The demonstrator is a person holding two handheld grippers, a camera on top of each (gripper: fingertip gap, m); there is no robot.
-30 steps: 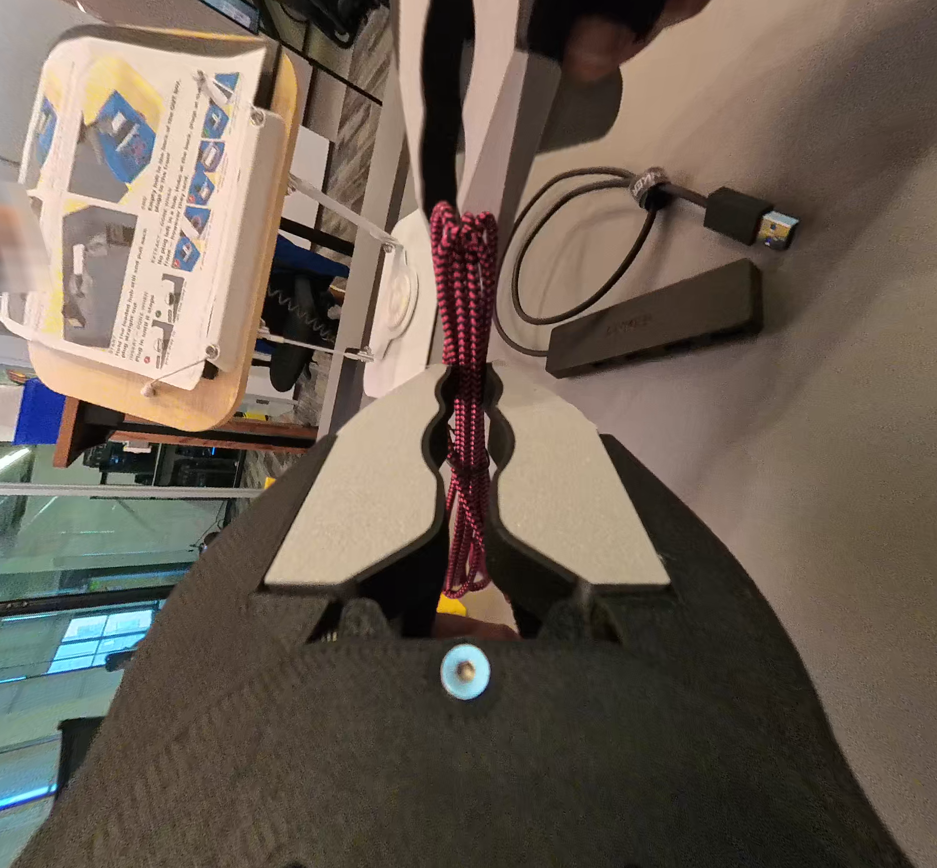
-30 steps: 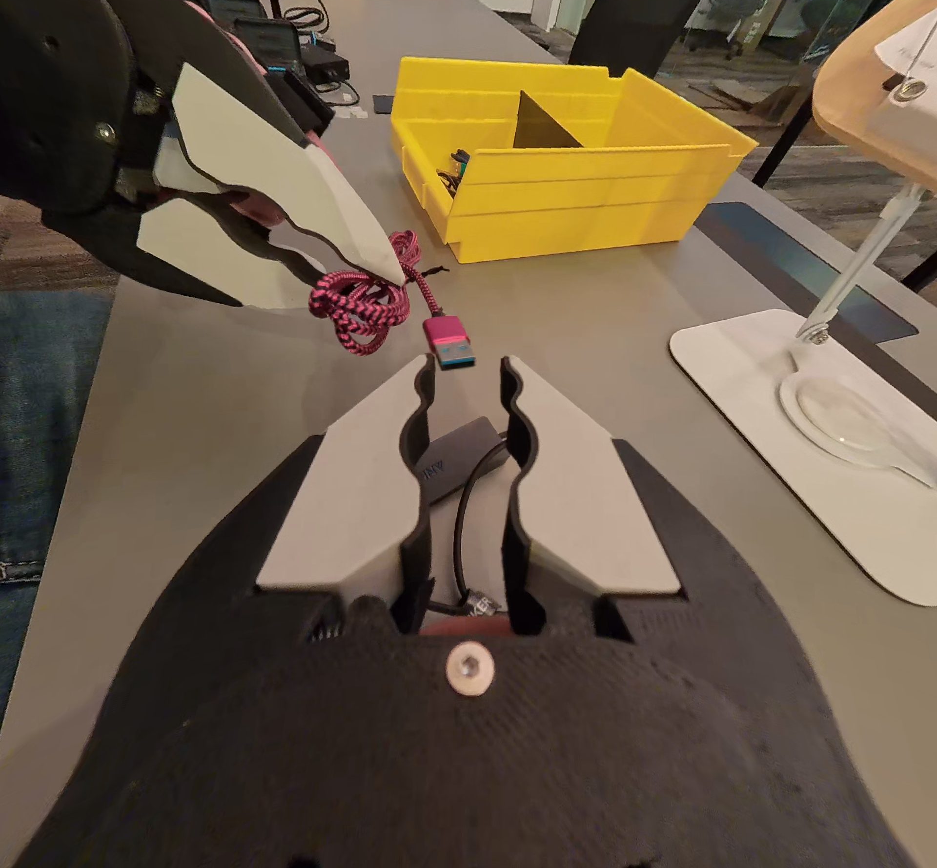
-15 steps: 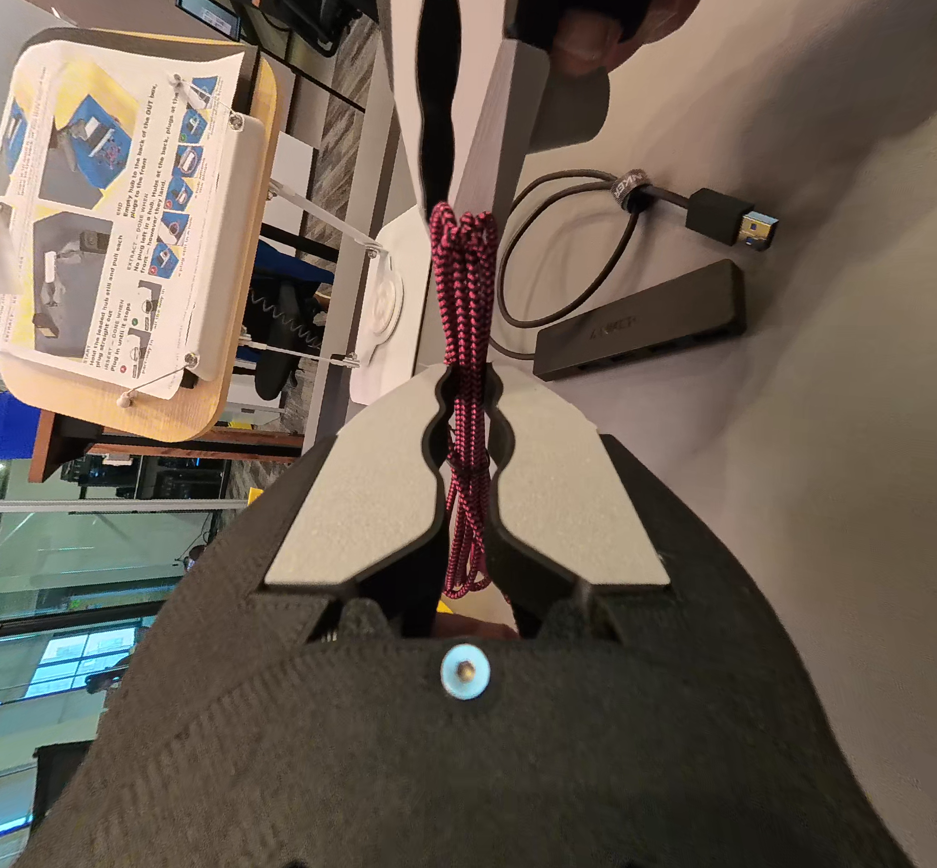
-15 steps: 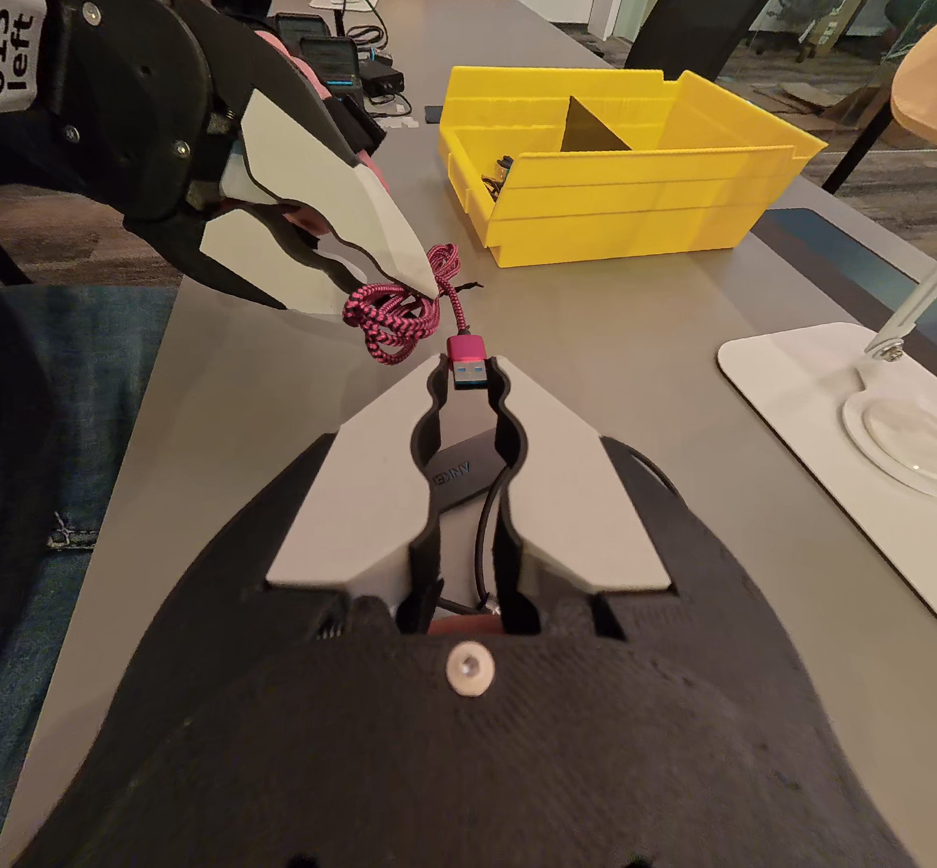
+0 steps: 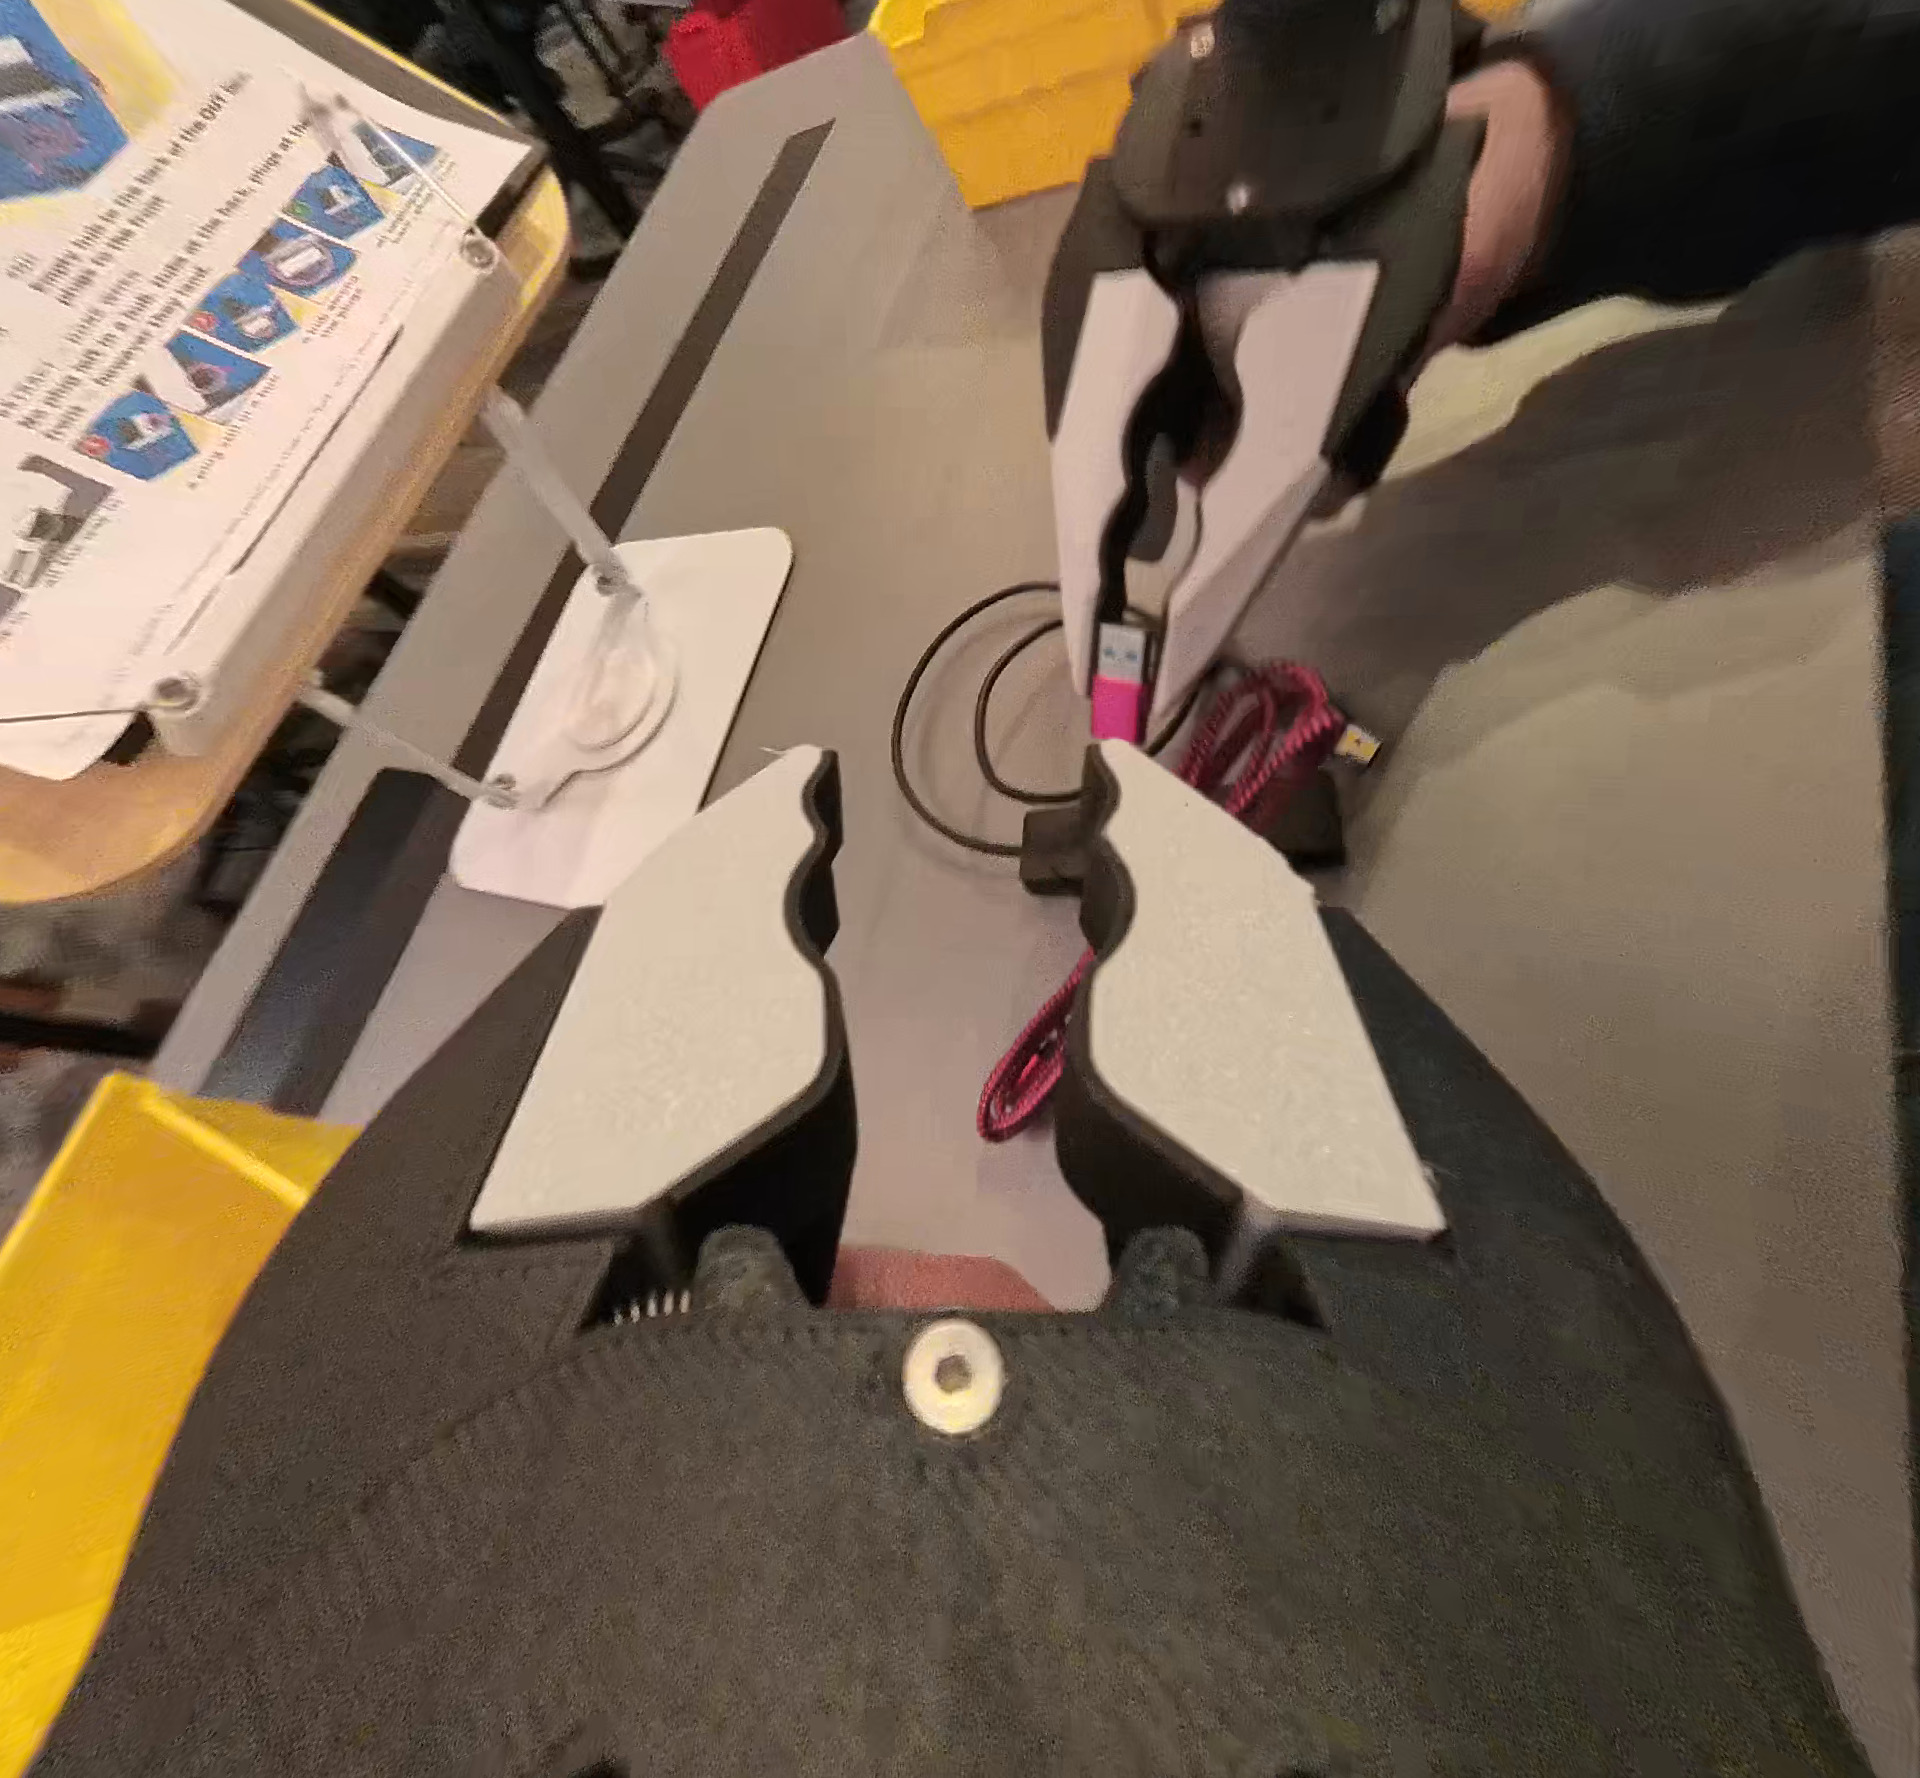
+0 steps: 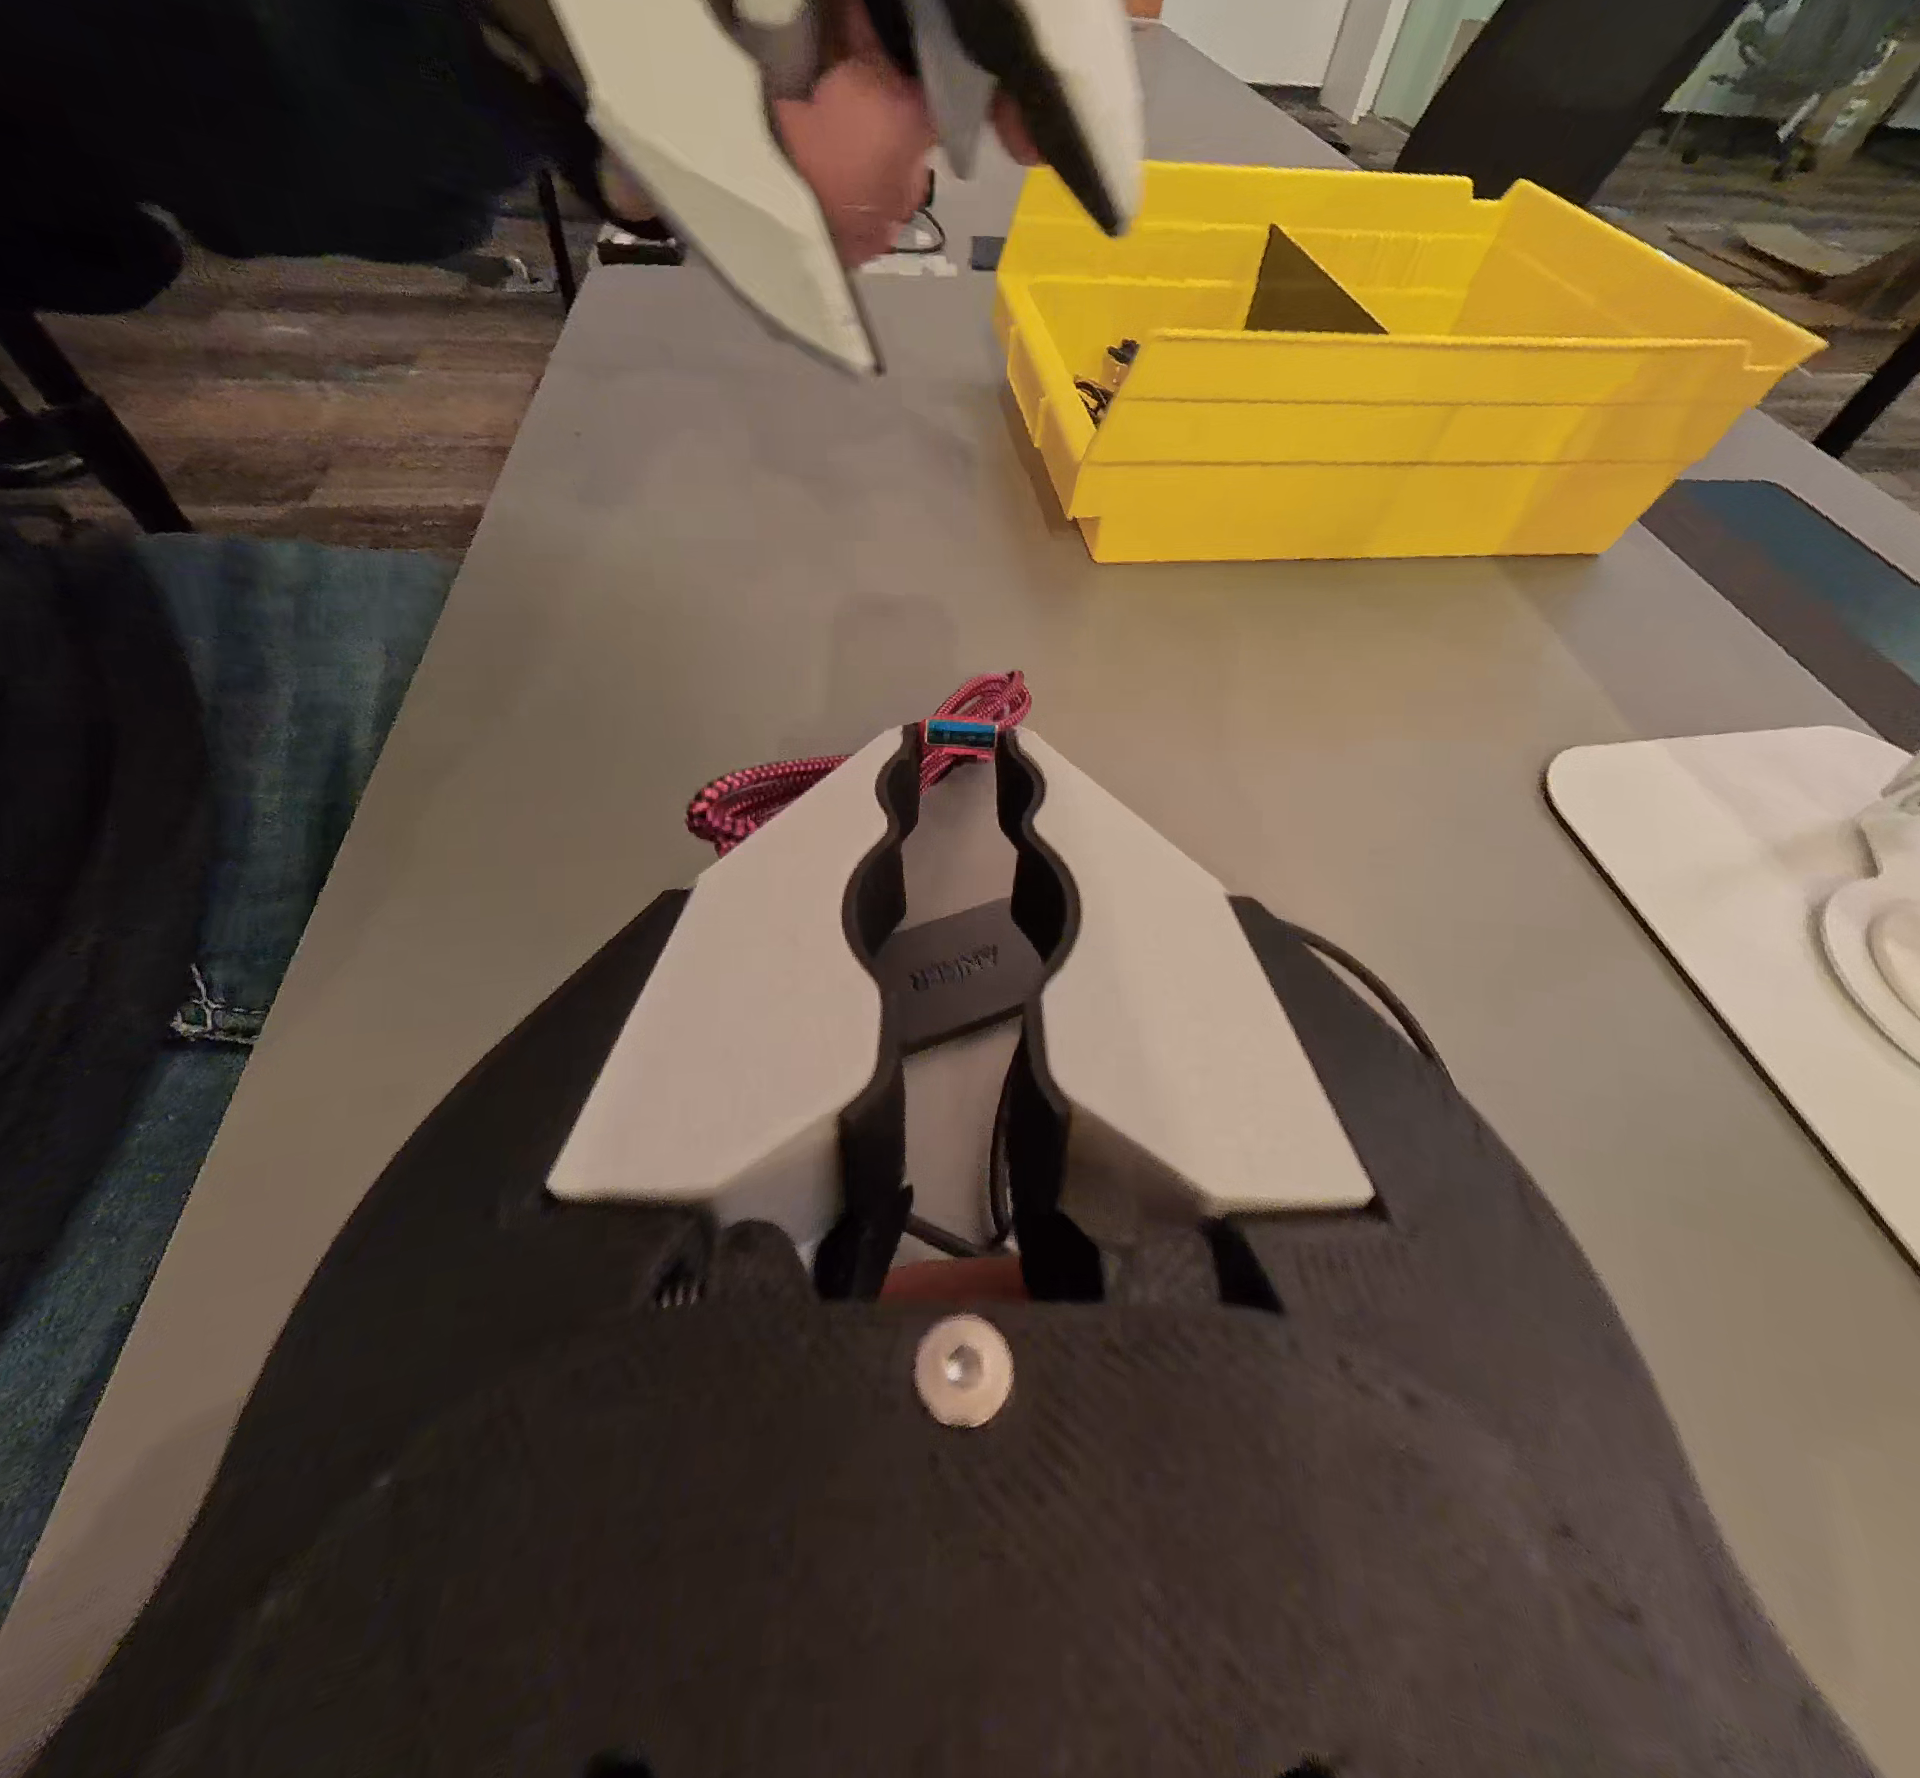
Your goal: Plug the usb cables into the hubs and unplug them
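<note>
While the right hand-held gripper (image 6: 961, 741) pinches the pink USB plug (image 6: 958, 734) at centre frame, braided cable (image 6: 764, 788) trailing on the tabletop (image 6: 1195, 689), the left hand-held gripper (image 5: 961, 783) gapes empty; black hub (image 6: 961, 985) lies lower-centre.

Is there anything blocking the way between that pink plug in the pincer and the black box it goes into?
Nothing visible blocks it. The right gripper is shut on the pink plug, and the black hub lies on the table just below, between its fingers. The hub's ports are not visible, so alignment cannot be judged.
</note>
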